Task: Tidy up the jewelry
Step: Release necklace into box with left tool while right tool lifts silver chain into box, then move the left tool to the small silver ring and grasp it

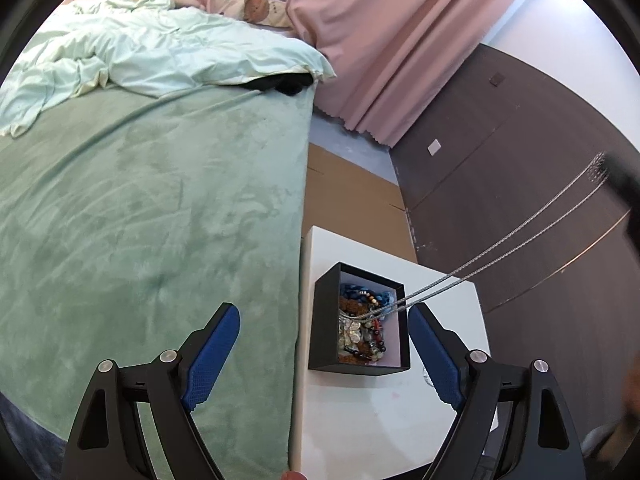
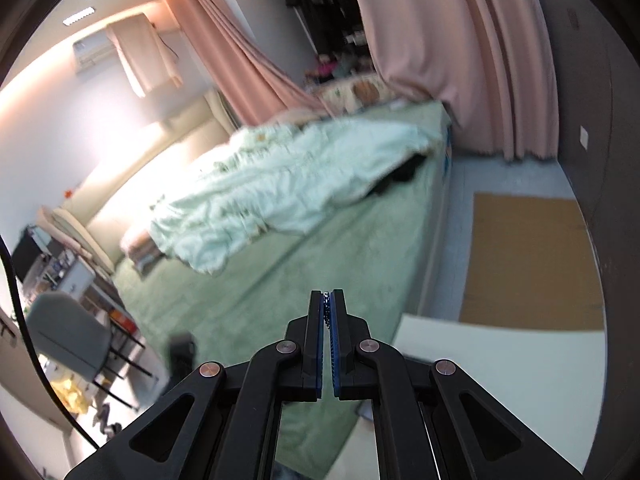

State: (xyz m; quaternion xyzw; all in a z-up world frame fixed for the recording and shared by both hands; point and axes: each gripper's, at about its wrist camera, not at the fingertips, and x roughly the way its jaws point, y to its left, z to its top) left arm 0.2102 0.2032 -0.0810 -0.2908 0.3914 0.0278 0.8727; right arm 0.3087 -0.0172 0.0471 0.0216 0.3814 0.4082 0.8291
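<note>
A black open box (image 1: 324, 320) stands on a small white table (image 1: 360, 408) and holds a heap of beaded jewelry (image 1: 362, 332). A silver chain necklace (image 1: 500, 248) runs taut from the heap up to the right, where my right gripper (image 1: 624, 184) shows blurred at the frame edge. My left gripper (image 1: 324, 320) is open and empty, hovering above the box. In the right wrist view my right gripper (image 2: 328, 300) is shut on the silver chain (image 2: 327, 310), which shows between the blue pads, high above the bed.
A bed with a green blanket (image 1: 160, 220) and a pale duvet (image 1: 160, 48) lies left of the table. Pink curtains (image 1: 400, 48), a dark wardrobe (image 1: 520, 184) and a brown floor mat (image 1: 352, 200) are beyond. A grey chair (image 2: 68, 332) stands far left.
</note>
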